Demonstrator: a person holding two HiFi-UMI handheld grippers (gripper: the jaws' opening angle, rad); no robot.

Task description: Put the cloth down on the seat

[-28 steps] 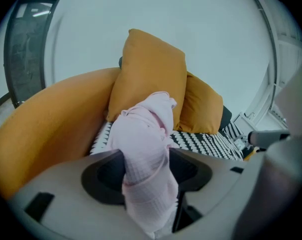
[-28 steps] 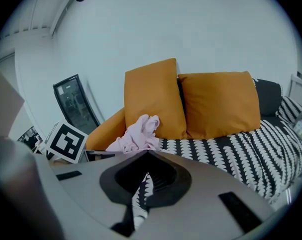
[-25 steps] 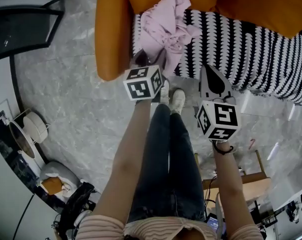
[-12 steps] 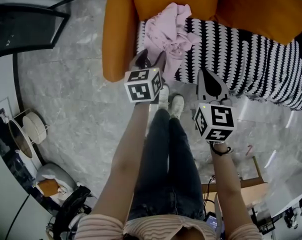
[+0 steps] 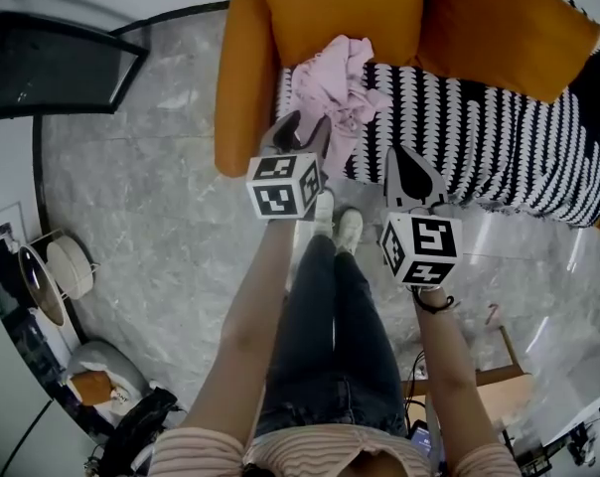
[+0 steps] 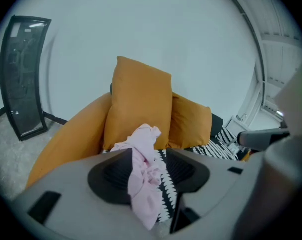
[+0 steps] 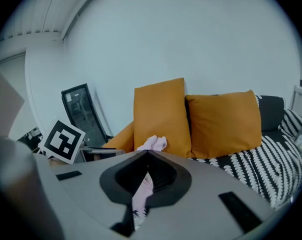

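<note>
Head view: the pink cloth (image 5: pixel 335 78) lies crumpled on the seat (image 5: pixel 479 117), reaching its front edge. My left gripper (image 5: pixel 302 125) and right gripper (image 5: pixel 403 159) hang just off that edge.

Left gripper view: my jaws are apart and closing, with the cloth in the gap but unpressed.

Right gripper view: my jaws are clenched and empty.

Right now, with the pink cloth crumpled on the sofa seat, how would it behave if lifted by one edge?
Probably floppy: the pink cloth lies in soft crumpled folds on the patterned seat cover, so it would likely drape and hang. It looks thin, so probably light. Pushed, it would likely bunch up rather than slide.
</note>
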